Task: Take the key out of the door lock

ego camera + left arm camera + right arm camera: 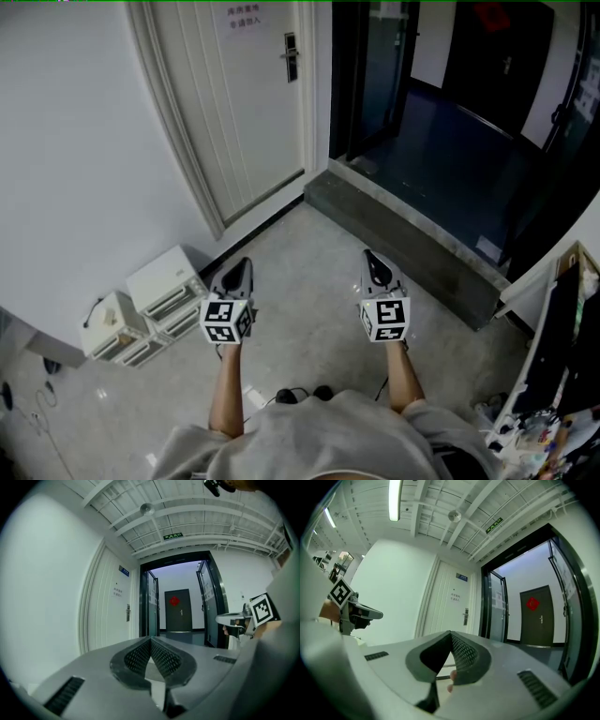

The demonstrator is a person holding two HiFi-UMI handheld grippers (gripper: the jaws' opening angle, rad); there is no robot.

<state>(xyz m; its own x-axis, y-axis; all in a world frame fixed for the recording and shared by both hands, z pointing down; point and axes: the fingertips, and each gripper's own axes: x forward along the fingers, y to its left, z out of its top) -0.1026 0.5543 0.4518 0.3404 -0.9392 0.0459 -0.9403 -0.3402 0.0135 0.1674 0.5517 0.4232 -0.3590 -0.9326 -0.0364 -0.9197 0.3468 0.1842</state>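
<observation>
Hanging closed, left claw, right claw, probable door lock ahead

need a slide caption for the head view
Person holds left gripper and right gripper low, jaws shut, well short of the white door and its lock.

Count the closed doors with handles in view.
2: the white door with the lock plate, near left; the dark door with a red decoration, farther back. More may lie out of view.
</observation>
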